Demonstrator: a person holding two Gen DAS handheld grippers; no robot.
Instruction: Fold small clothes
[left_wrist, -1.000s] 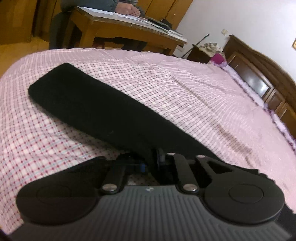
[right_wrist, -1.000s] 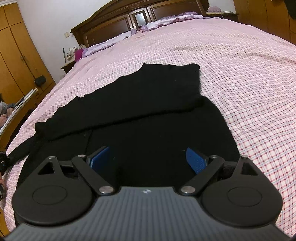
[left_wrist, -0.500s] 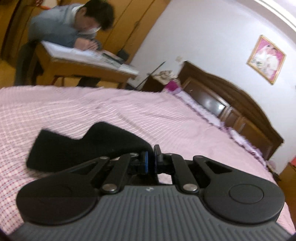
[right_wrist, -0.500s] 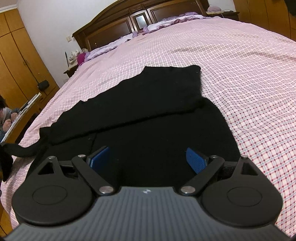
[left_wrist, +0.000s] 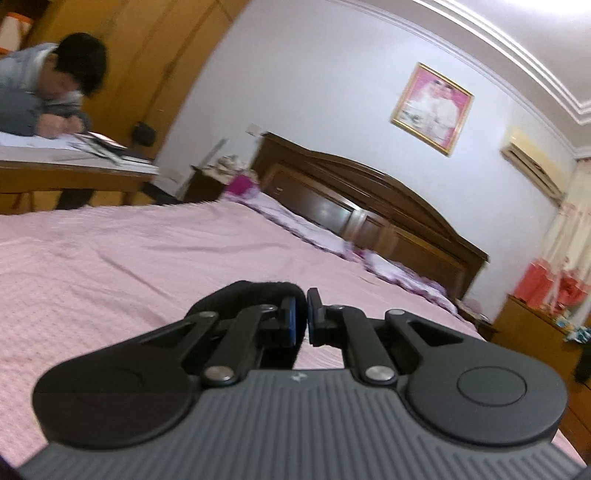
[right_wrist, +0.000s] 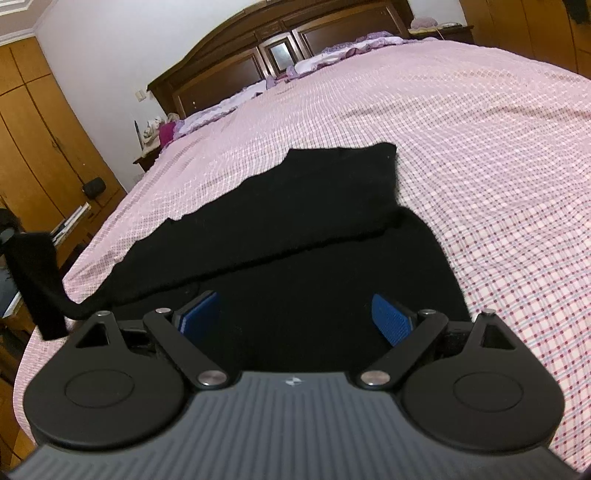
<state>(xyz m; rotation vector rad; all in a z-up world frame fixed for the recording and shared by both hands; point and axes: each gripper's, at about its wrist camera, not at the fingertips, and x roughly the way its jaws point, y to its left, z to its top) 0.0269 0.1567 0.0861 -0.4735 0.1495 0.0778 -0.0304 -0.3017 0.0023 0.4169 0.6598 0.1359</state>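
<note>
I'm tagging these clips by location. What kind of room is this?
A home bedroom, most likely: a large bed with a pink checked cover, a carved wooden headboard against the wall, and wooden wardrobes beside it.

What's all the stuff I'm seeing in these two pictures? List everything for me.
black garment: one, black, spread on the bed, one sleeve lifted off at the left edge
bed cover: one, pink check, over the whole bed
headboard: one, dark wood, at the far end of the bed
pillows: number unclear, purple-white, along the headboard
desk: one, wooden, beside the bed, papers on top
seated person: one, grey top, bent over the desk
framed picture: one, pink with gold frame, on the wall
air conditioner: one, cream, high on the wall
wardrobe: one, orange-brown wood, left wall
left tongs: one, black with blue pads, closed on the sleeve
right tongs: one, black with blue pads, open above the garment
</note>
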